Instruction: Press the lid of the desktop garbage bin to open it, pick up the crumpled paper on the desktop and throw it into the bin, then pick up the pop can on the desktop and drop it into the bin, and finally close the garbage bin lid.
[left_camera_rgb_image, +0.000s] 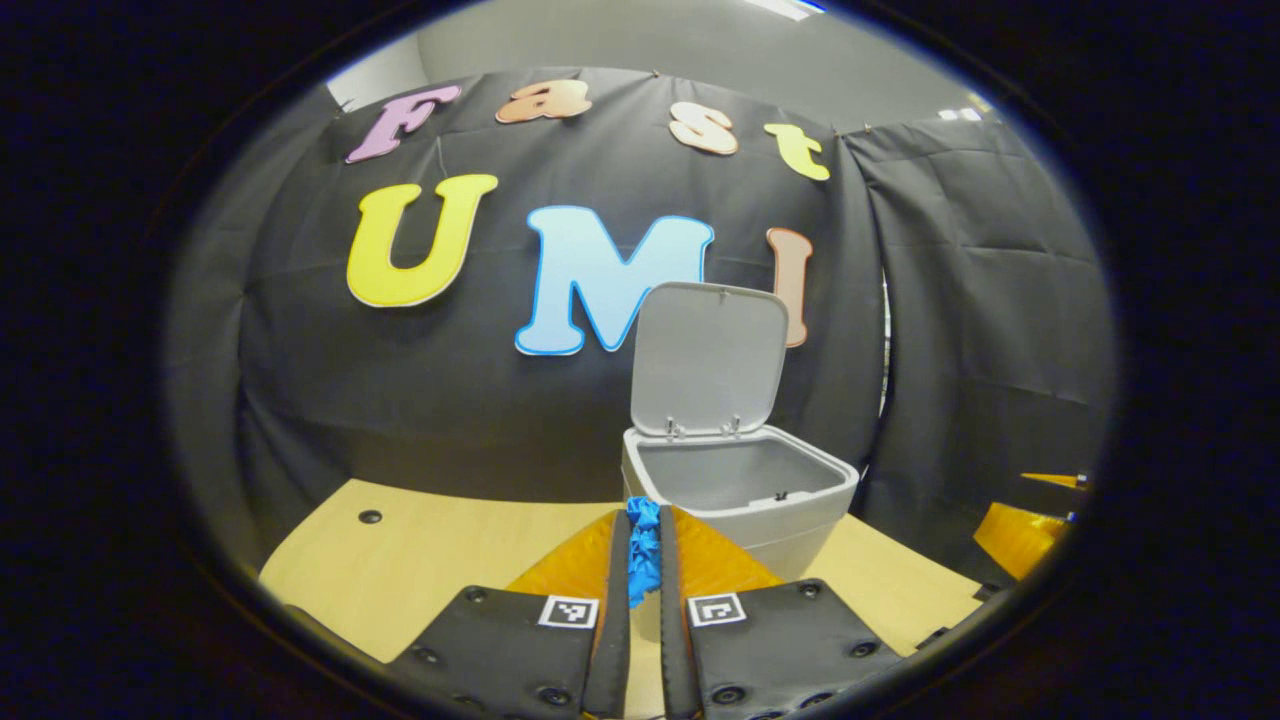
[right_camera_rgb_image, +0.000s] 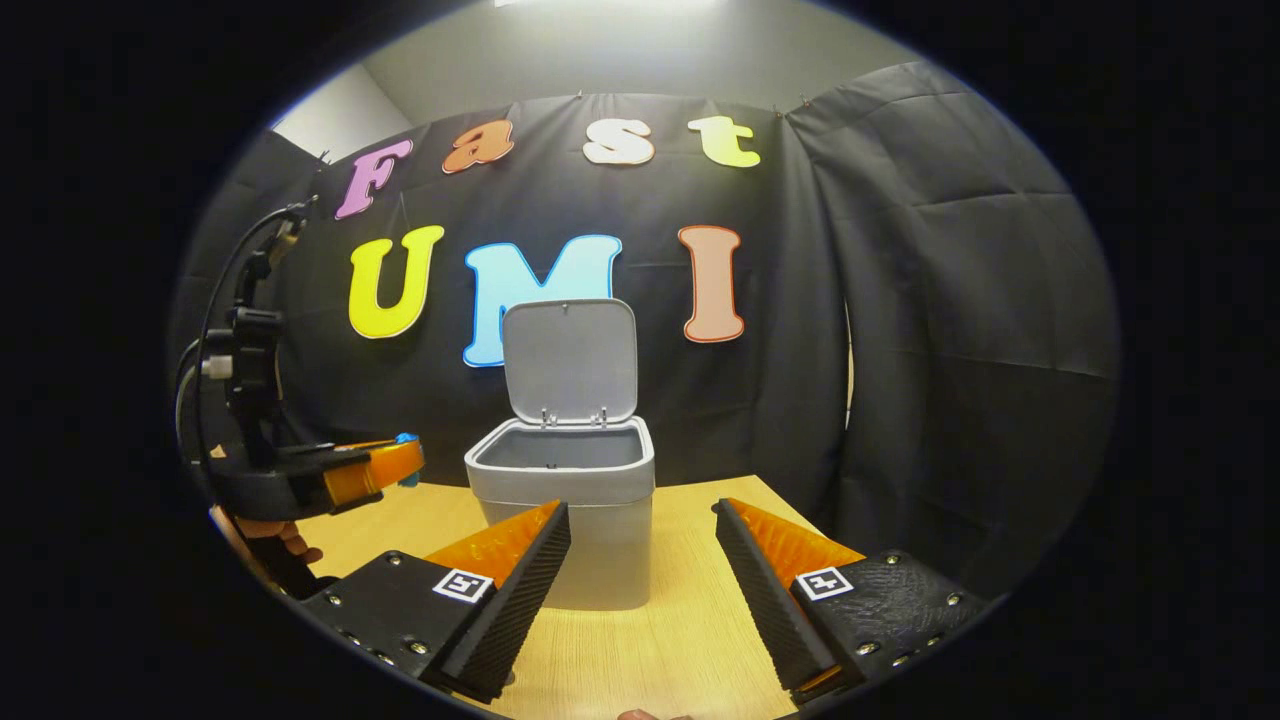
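Note:
The grey desktop bin (left_camera_rgb_image: 745, 505) stands with its lid (left_camera_rgb_image: 708, 360) swung upright, and the inside looks bare. In the left gripper view, my left gripper (left_camera_rgb_image: 645, 520) is shut on the blue crumpled paper (left_camera_rgb_image: 641, 548), held above the table just short of the bin's near rim. The right gripper view shows the same bin (right_camera_rgb_image: 560, 490) and lid (right_camera_rgb_image: 570, 360) straight ahead. There my right gripper (right_camera_rgb_image: 640, 520) stands open in front of the bin, with nothing between its fingers. At the left of that view is the left gripper (right_camera_rgb_image: 395, 462), with a bit of blue paper (right_camera_rgb_image: 406, 439) at its tip.
The light wooden table (right_camera_rgb_image: 680, 620) reaches back to the black cloth wall behind the bin. A hand (right_camera_rgb_image: 272, 538) holds the left gripper. The right gripper (left_camera_rgb_image: 1030, 530) shows at the right edge of the left gripper view. A small dark hole (left_camera_rgb_image: 370, 517) marks the tabletop.

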